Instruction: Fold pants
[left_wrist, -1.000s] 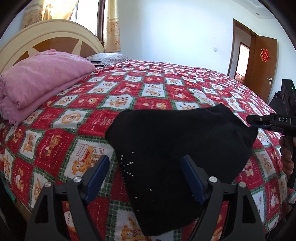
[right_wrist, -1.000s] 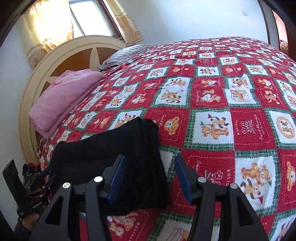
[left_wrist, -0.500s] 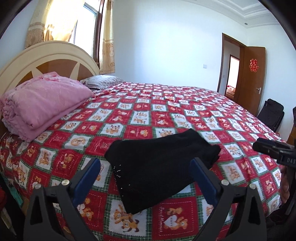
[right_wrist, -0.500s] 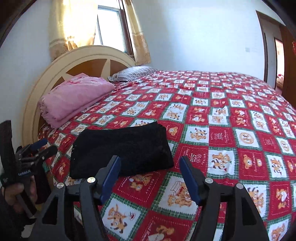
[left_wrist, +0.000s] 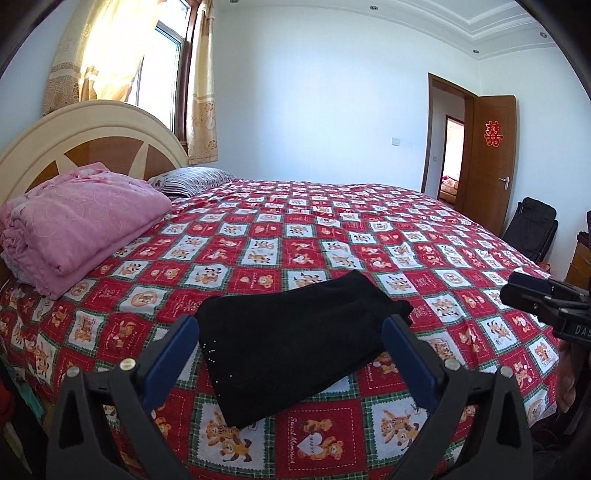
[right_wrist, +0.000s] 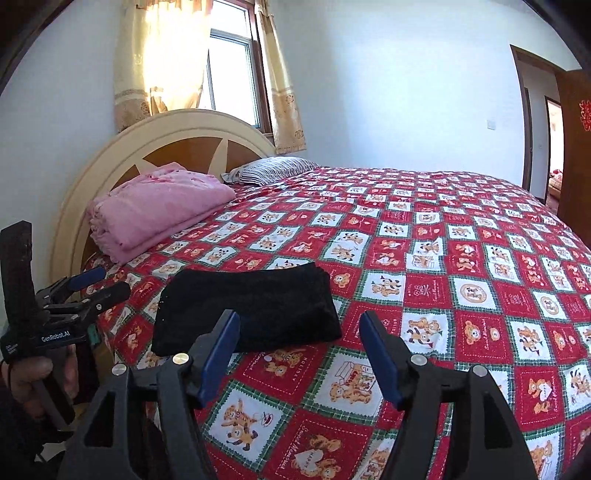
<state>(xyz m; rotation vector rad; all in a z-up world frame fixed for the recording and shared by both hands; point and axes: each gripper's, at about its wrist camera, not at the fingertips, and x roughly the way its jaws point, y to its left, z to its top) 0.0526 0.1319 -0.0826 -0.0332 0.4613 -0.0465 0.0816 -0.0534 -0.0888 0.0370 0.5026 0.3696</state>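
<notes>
The black pants (left_wrist: 295, 339) lie folded in a compact rectangle near the bed's (left_wrist: 369, 229) edge, so both the left claw (left_wrist: 291, 354) and the right claw (right_wrist: 299, 354), jaws just widened, hang open and empty, clear of the cloth.

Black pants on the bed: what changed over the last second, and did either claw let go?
Both claws backed away and rose from the black pants. The left claw and right claw have just been opening and hold nothing. The pants stayed folded on the bedspread, and the pink blanket has not moved.
</notes>
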